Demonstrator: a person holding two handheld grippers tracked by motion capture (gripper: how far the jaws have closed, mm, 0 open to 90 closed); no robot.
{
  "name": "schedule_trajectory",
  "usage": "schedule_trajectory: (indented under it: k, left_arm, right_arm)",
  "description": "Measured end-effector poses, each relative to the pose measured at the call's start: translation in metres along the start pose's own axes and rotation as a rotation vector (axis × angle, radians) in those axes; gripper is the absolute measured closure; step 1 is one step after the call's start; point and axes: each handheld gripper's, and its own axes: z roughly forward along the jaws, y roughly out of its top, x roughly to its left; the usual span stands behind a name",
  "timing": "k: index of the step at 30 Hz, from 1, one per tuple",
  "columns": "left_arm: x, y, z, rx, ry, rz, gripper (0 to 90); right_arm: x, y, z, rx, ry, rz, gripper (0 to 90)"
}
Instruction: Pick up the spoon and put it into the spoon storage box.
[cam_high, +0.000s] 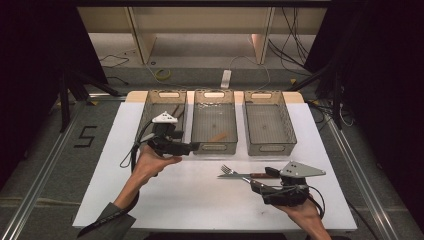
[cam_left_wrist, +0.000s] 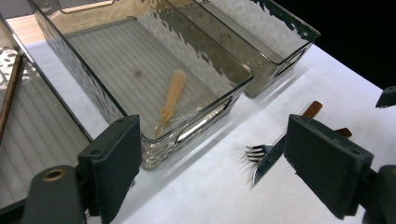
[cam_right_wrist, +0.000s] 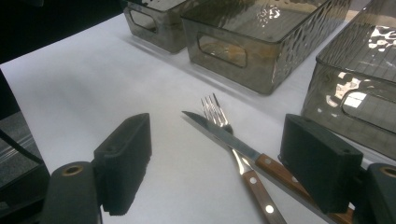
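The fork (cam_right_wrist: 219, 122) and knife (cam_right_wrist: 224, 137) lay crossed on the white table (cam_high: 200, 200), between the spread, empty jaws of the right gripper (cam_right_wrist: 219, 163), near the right-hand basket (cam_high: 267, 125). The left gripper (cam_high: 192, 146) hung at the near edge of the middle basket (cam_high: 215, 147), its jaws also wide and holding nothing. That basket held a wooden-handled utensil (cam_left_wrist: 170, 98); the left basket (cam_high: 162, 95) held a dark stick-like piece (cam_high: 176, 110). Judged from this, sorting stood about half done: the fork and knife remained to be binned
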Motion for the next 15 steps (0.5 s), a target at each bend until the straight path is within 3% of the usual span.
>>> schedule_trajectory:
  k: [15]
  left_arm:
    - [-0.006,-0.029,-0.019,-0.045,-0.005,0.025,18.5]
  right_arm:
    - [-0.013,0.008,0.000,0.031,-0.015,-0.005,25.3]
